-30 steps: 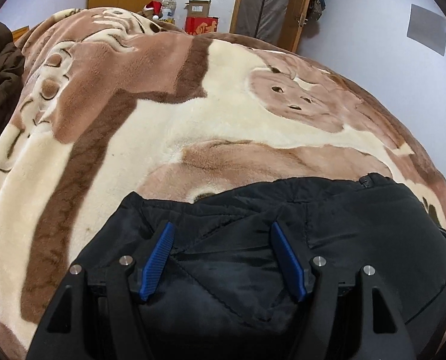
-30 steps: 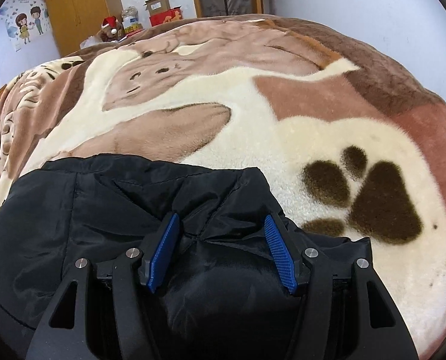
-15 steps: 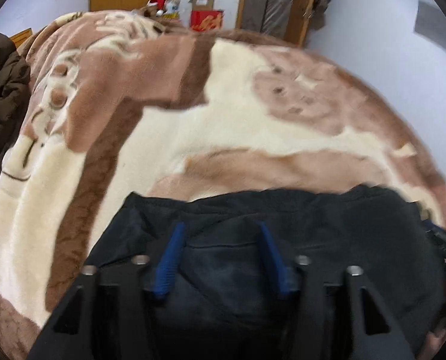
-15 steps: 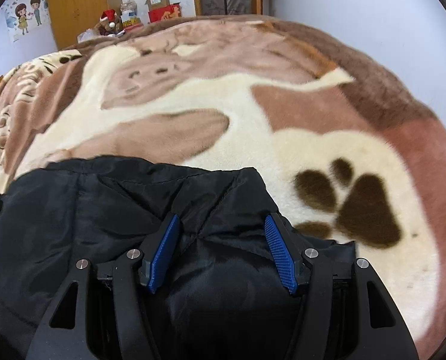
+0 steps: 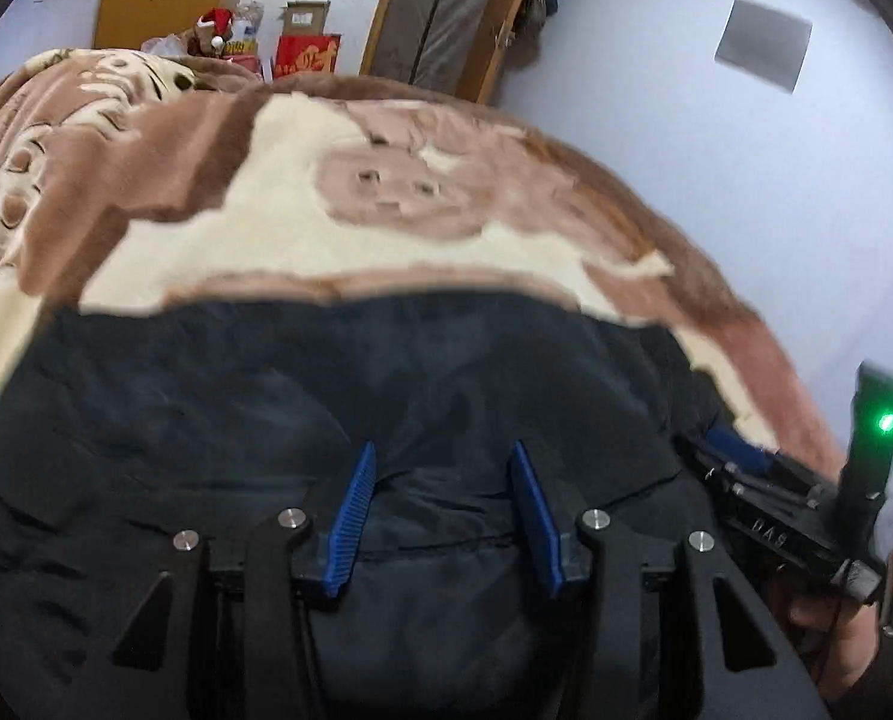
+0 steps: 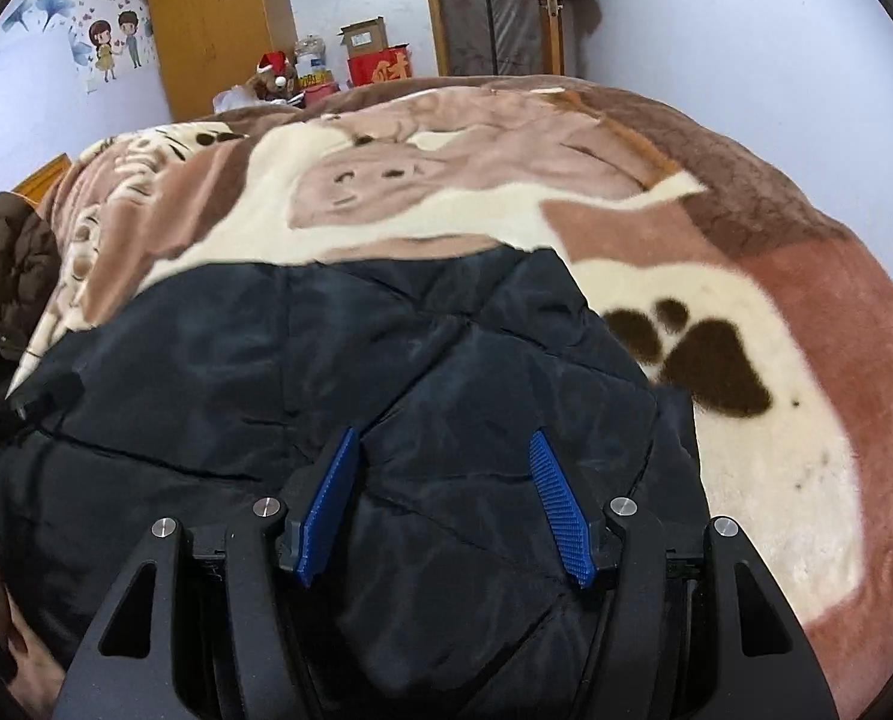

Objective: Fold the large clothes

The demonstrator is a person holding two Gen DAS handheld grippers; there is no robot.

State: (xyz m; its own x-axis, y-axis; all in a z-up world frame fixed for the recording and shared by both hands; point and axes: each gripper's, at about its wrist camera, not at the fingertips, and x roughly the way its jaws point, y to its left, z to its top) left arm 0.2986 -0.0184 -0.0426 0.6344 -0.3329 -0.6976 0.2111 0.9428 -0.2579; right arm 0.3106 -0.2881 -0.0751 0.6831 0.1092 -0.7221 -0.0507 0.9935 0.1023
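A large black quilted jacket (image 5: 326,396) lies on the bed's brown and cream blanket (image 5: 302,240). It also shows in the right wrist view (image 6: 338,360). My left gripper (image 5: 440,468) is over the jacket, jaws apart, with black fabric bunched between the blue pads. My right gripper (image 6: 443,450) is over the jacket's right part, jaws wide apart with fabric between them. The right gripper's body (image 5: 794,516) shows at the right edge of the left wrist view.
A dark brown coat (image 6: 2,276) lies at the bed's left edge. The blanket (image 6: 746,312) with a paw print spreads to the right. A wardrobe (image 6: 218,36), boxes (image 6: 374,54) and a door (image 6: 494,6) stand beyond the bed's far end.
Both grippers have risen and moved forward over the jacket, so more black fabric fills both views. The left jaws have narrowed. The right gripper has come into the left wrist view.
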